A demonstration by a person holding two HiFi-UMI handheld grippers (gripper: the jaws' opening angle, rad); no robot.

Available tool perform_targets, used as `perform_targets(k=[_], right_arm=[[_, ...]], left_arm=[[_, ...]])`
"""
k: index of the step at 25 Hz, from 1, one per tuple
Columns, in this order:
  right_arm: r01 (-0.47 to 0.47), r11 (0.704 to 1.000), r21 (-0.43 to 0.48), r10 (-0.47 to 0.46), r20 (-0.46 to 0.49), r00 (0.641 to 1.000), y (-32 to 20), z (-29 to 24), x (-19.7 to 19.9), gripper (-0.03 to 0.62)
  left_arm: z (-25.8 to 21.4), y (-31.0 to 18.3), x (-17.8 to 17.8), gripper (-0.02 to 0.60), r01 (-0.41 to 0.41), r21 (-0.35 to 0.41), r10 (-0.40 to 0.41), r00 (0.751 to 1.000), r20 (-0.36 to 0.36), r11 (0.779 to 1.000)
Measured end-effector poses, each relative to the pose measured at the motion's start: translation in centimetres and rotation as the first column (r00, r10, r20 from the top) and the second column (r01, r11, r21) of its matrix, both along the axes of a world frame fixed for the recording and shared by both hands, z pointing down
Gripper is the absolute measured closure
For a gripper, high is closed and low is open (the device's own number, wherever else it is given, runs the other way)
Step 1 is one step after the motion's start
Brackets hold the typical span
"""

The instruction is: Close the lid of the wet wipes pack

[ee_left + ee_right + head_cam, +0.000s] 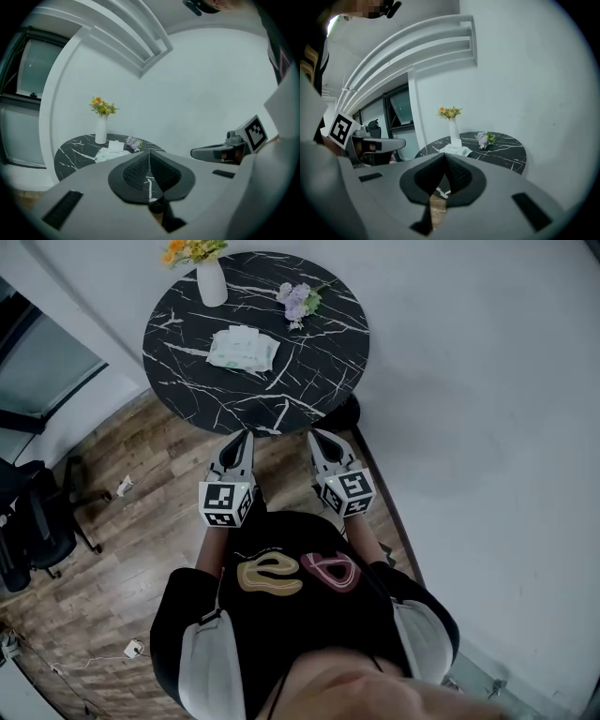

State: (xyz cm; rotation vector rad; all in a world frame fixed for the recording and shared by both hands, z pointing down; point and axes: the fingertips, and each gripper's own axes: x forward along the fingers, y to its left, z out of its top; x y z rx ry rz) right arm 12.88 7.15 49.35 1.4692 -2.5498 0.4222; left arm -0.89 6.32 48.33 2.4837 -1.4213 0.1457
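The wet wipes pack (242, 348) lies on the round black marble table (309, 381), left of centre. It is white and pale green. Its white lid (116, 146) stands up open in the left gripper view, and the pack (456, 150) shows behind the jaws in the right gripper view. My left gripper (241, 437) and right gripper (322, 437) hover side by side just short of the table's near edge, well apart from the pack. The jaws of each gripper meet with nothing between them. My left gripper (150, 154) and right gripper (444, 157) both point toward the table.
A white vase (212, 282) with yellow flowers stands at the table's far left, and a purple flower sprig (298, 301) lies at the far middle. A black office chair (37, 526) stands on the wooden floor at the left. A white wall runs along the right.
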Motion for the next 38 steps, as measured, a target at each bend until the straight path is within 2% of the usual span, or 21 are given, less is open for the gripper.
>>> perform_targets(k=[21, 32, 38], right_arm=[[-0.066, 0.998, 0.001, 0.066, -0.017, 0.998, -9.8, 0.6, -7.8, 0.582], [-0.077, 0.997, -0.025, 0.078, 0.026, 0.997, -13.0, 0.7, -8.9, 0.58], [-0.057, 0.998, -0.026, 0.058, 0.033, 0.998, -15.8, 0.4, -8.3, 0.58]], left_arm=[[1.4, -11.0, -7.4, 0.558, -0.082, -0.019, 0.082, 0.997, 0.003, 0.996], [2.1, -13.8, -9.3, 0.558, -0.079, -0.048, 0.08, 0.997, 0.008, 0.996], [1.9, -16.0, -9.6, 0.558, -0.031, -0.049, 0.031, 0.999, 0.007, 0.998]])
